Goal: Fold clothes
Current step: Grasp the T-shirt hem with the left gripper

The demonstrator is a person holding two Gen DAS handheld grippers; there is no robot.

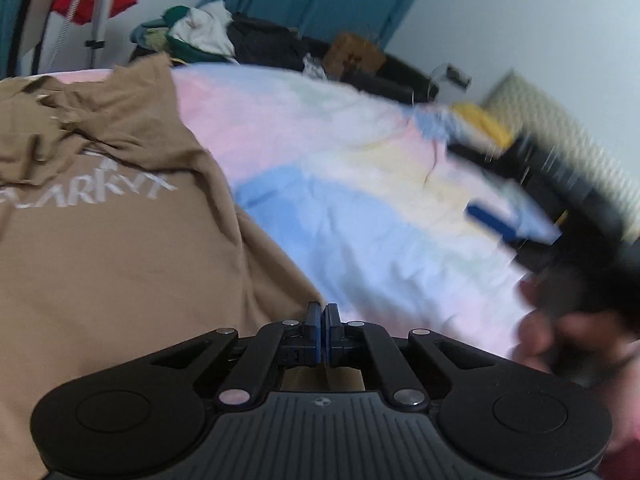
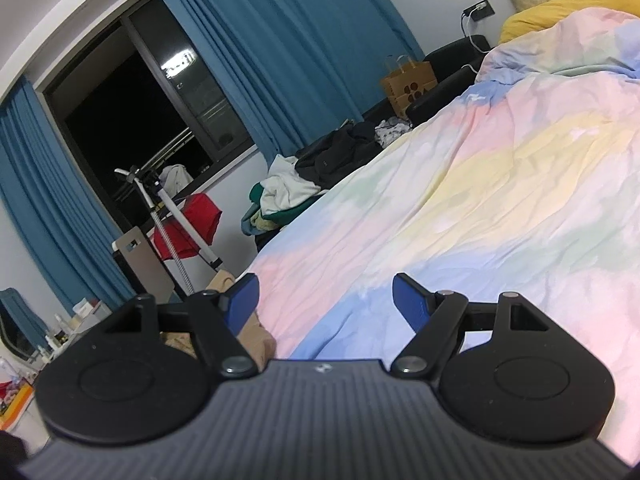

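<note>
A brown T-shirt (image 1: 120, 260) with white lettering lies spread on the pastel duvet (image 1: 360, 160), filling the left half of the left wrist view. My left gripper (image 1: 322, 312) is shut, its blue pads pressed together right at the shirt's right edge, with tan cloth showing beneath them. My right gripper (image 2: 325, 300) stands open above the duvet (image 2: 480, 184) with nothing between its fingers. A tan corner of the shirt (image 2: 256, 340) peeks out under its left finger. In the left wrist view the right gripper (image 1: 520, 224) is a blurred shape at the right, held by a person's hand (image 1: 560, 336).
A pile of clothes (image 2: 288, 196) and a dark jacket (image 2: 344, 152) sit beyond the bed's far edge. A paper bag (image 2: 408, 84) stands by blue curtains (image 2: 280, 40). A yellow pillow (image 2: 560, 4) lies at the headboard. A red garment (image 2: 192, 224) hangs on a stand.
</note>
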